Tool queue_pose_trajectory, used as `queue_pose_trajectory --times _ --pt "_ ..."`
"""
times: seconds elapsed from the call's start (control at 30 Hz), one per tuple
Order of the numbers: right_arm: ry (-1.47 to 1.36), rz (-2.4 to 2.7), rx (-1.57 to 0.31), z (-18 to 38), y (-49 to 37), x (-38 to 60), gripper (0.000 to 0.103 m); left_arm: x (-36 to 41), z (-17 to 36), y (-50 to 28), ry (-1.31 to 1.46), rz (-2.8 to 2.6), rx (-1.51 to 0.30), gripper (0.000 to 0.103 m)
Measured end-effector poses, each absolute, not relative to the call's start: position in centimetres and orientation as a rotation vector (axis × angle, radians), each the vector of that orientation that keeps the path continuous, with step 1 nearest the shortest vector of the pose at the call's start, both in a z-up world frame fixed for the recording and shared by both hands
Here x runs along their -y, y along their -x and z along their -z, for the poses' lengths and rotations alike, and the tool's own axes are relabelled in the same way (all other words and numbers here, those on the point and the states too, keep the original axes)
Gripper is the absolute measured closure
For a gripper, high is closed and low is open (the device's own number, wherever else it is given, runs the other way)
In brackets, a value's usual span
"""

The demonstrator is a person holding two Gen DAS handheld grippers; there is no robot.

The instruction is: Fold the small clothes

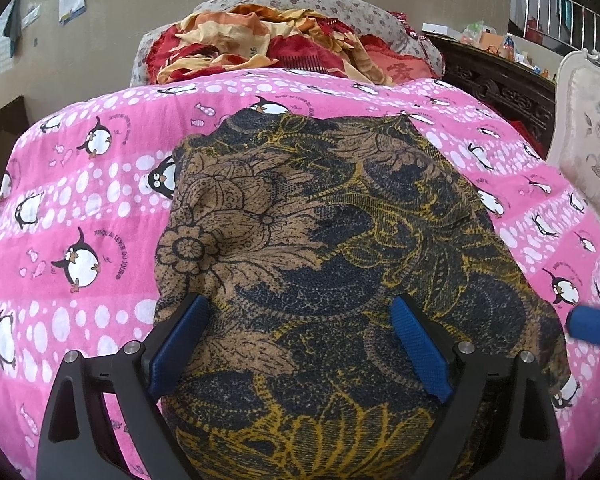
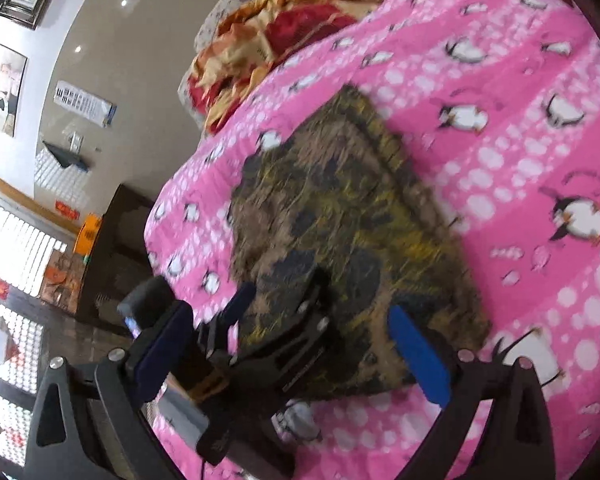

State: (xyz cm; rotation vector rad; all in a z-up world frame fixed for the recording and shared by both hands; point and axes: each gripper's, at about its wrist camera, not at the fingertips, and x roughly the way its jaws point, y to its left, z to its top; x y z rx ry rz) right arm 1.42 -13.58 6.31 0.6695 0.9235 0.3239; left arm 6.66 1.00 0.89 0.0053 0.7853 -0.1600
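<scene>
Two tongs are working over one garment [image 1: 320,240], a brown and dark flowered piece that is lying folded on the pink penguin quilt [image 1: 80,200] of the bed. From the left wrist, the left tongs [image 1: 300,344] are standing wide open above its near part, gripping nothing. From the right wrist, blurred, the right tongs [image 2: 300,356] are also gaping, holding nothing. I think pinching both near corners evenly is giving a straight fold.
</scene>
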Motion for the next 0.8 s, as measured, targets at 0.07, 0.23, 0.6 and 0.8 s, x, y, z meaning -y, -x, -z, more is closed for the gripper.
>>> queue_pose_trajectory --times 0.07,0.23,0.6,0.8 --pt "-0.66 -0.33 -0.89 -6.8 -1.2 14.1 0.002 -0.8 -0.9 -6.5 -0.004 0.16 -0.785 0.026" --pt "-0.67 -0.334 -0.884 -7.3 -0.6 14.4 0.002 -0.9 -0.9 -6.6 -0.003 0.161 -0.785 0.026" --pt "-0.454 -0.322 -0.791 -8.7 -1.5 19.7 0.002 -0.8 -0.9 -6.5 -0.004 0.161 -0.785 0.026" --pt "-0.263 -0.383 -0.808 -7.3 -0.7 20.3 0.002 -0.7 -0.9 -6.6 -0.005 0.16 -0.785 0.026"
